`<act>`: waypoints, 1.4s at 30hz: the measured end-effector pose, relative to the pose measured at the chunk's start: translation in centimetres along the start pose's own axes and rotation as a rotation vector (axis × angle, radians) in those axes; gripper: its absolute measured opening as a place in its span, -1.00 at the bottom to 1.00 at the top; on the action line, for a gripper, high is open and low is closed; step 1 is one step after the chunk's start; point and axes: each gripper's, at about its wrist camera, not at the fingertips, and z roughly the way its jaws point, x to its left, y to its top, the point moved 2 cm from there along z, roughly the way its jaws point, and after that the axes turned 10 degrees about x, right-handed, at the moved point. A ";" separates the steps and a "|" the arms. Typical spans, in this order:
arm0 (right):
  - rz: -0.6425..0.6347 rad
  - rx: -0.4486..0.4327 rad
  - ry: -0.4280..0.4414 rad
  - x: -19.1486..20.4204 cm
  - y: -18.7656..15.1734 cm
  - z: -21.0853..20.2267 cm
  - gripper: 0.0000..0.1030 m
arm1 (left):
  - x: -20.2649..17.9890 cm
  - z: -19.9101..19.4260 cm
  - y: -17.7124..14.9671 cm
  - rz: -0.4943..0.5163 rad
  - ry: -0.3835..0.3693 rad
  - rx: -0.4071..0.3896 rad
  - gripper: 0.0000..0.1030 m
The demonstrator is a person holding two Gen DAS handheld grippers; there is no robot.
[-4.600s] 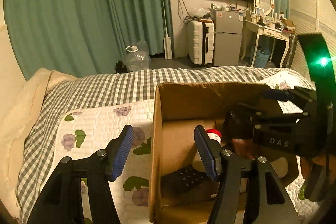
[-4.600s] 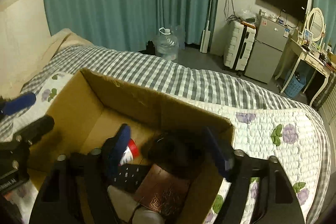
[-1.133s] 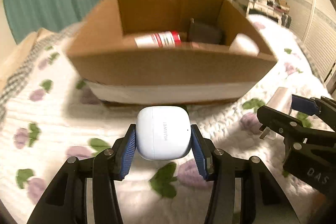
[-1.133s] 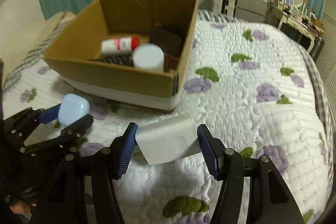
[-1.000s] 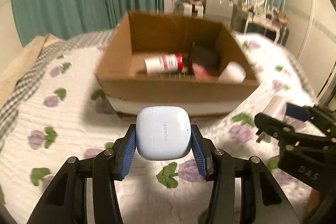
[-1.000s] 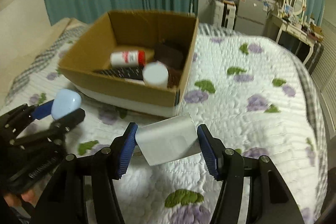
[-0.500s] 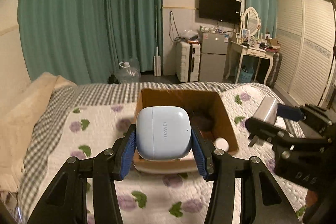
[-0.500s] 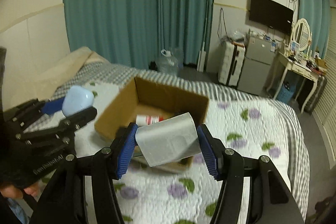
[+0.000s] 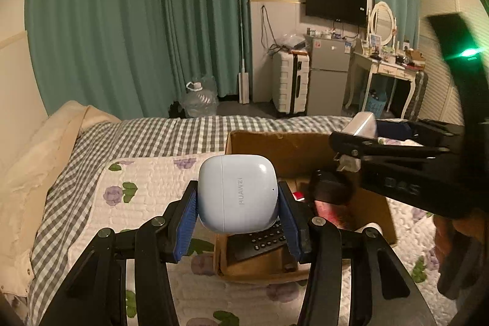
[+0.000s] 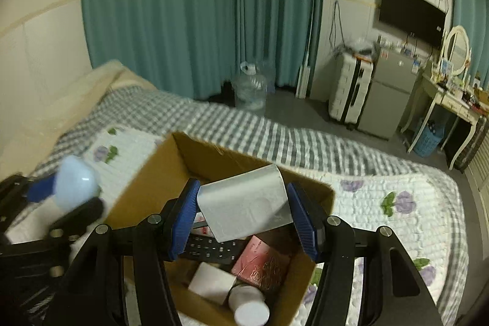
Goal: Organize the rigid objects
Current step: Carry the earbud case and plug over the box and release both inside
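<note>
The left gripper [image 9: 238,219] has its blue-padded fingers [image 9: 186,222] pinching one pale blue earbud case [image 9: 237,197], a rounded, glossy shell with grey "HUAWEI" lettering down its front and a fine seam running top to bottom. It is held in the air just over the near-left corner of the cardboard box [image 9: 275,145].

The right gripper [image 10: 243,217] has its fingers [image 10: 302,222] clamped on one silver-white rectangular block [image 10: 244,203], smooth-faced and tilted, held above the open box [image 10: 146,188].

Inside the box, seen from the right wrist view, lie one black remote control [image 10: 211,249] with rows of buttons, one pink embossed box [image 10: 262,261], one small white box [image 10: 211,283], one white round-capped jar [image 10: 249,307] and one white bottle with a red label [image 10: 203,228] (mostly hidden behind the fingers).

The box sits on a bed covered by a white quilt [image 9: 146,182] printed with purple flowers, over a grey checked blanket [image 9: 159,133].

Beyond the bed stand one clear water jug [image 9: 200,103], one white suitcase [image 9: 290,81], one small grey fridge [image 9: 328,75] and one white dressing table [image 9: 385,72] with an oval mirror. One black television [image 9: 336,2] hangs on the wall beside teal curtains [image 9: 137,20].
</note>
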 end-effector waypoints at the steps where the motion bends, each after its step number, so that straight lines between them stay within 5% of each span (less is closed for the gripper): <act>1: -0.001 0.017 -0.003 -0.2 -0.1 0.9 0.13 | 0.1 0.4 0.0 0.001 0.001 0.005 -0.02; 10: 0.078 0.111 -0.024 -3.1 -1.7 5.9 0.19 | -0.9 3.2 -0.3 0.017 0.005 0.048 -0.02; 13: 0.086 0.090 -0.029 -3.9 -1.6 4.9 0.41 | -1.3 3.6 -0.4 0.025 0.004 0.060 -0.02; 22: 0.124 -0.018 -0.049 -5.8 -1.7 -0.7 0.52 | -3.1 2.8 2.5 0.039 -0.029 0.023 -0.02; 32: 0.168 0.012 -0.057 -7.8 -2.4 0.5 0.52 | -4.5 8.4 2.6 0.029 -0.085 0.095 0.02; 42: 0.170 0.012 -0.048 -7.5 -2.8 0.3 0.52 | -3.2 10.1 2.1 -0.005 0.007 0.167 0.20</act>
